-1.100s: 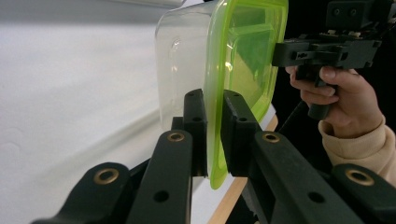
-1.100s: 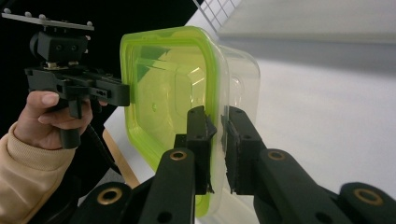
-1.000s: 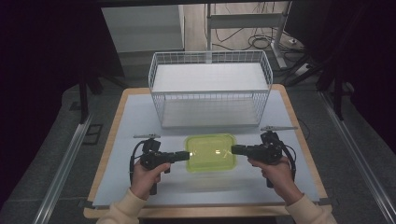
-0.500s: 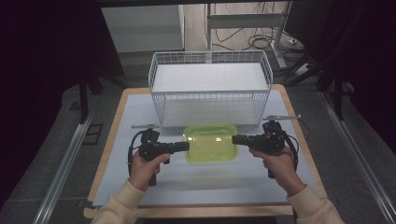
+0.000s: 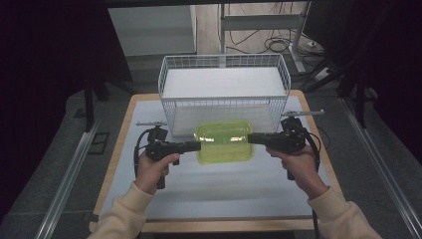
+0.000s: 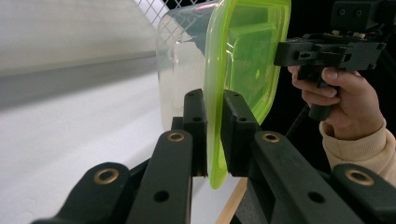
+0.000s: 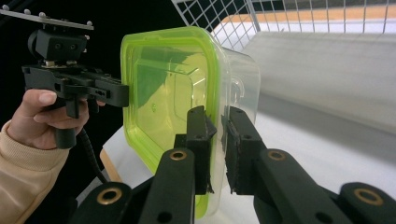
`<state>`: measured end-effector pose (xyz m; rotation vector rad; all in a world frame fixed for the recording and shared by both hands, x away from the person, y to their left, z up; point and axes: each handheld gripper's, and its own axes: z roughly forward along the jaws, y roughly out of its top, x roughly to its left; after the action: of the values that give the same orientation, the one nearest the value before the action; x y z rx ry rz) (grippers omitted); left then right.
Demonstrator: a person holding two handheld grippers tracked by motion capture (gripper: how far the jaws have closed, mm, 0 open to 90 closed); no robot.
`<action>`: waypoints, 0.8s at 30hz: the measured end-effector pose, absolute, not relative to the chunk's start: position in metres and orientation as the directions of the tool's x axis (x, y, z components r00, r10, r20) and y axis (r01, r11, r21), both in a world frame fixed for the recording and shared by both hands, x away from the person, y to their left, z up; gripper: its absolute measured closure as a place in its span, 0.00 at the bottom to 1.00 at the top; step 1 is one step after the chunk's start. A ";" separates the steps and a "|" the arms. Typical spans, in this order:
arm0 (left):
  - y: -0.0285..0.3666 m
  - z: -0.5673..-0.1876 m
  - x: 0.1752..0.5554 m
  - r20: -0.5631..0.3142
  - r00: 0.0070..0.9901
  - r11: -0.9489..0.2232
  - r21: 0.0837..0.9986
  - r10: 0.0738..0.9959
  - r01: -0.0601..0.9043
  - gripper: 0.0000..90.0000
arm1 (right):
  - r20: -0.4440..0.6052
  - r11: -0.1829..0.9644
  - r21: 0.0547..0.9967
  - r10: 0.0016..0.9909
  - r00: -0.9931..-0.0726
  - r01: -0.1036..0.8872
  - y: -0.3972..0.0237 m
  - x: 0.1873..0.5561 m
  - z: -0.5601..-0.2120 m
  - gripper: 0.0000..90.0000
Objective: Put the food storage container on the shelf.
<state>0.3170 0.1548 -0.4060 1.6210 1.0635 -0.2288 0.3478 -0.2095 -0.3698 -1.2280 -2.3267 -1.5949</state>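
While both hands lift it, the green-lidded box (image 5: pixel 224 142) hangs over the white table (image 5: pixel 209 189). The left gripper (image 5: pixel 195 146) pinches its left rim, and the right gripper (image 5: pixel 253 138) pinches its right rim. Just behind stands a white wire basket (image 5: pixel 224 92), blocking the way forward.

The far half of the table (image 5: pixel 119 149) is taken up by the wire basket (image 5: pixel 224 94), whose near wall stands just behind the lidded box (image 5: pixel 224 143). Bare table is left open near the person and along both sides of the basket.
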 end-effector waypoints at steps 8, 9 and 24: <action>0.155 -0.389 0.327 -0.626 0.581 0.029 0.693 0.520 0.721 0.91 | 0.454 0.134 0.772 0.568 -0.687 0.621 -0.209 0.355 -0.356 0.90; 0.155 -0.389 0.327 -0.626 0.581 0.029 0.693 0.520 0.721 0.91 | 0.454 0.134 0.772 0.568 -0.687 0.621 -0.209 0.355 -0.356 0.90; 0.156 -0.361 0.346 -0.608 0.591 0.019 0.705 0.529 0.708 0.91 | 0.457 0.120 0.777 0.567 -0.685 0.618 -0.208 0.373 -0.333 0.90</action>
<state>0.3458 0.1557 -0.3613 1.6409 1.0490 -0.1894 0.3729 -0.2082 -0.3331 -1.2250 -2.3142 -1.6473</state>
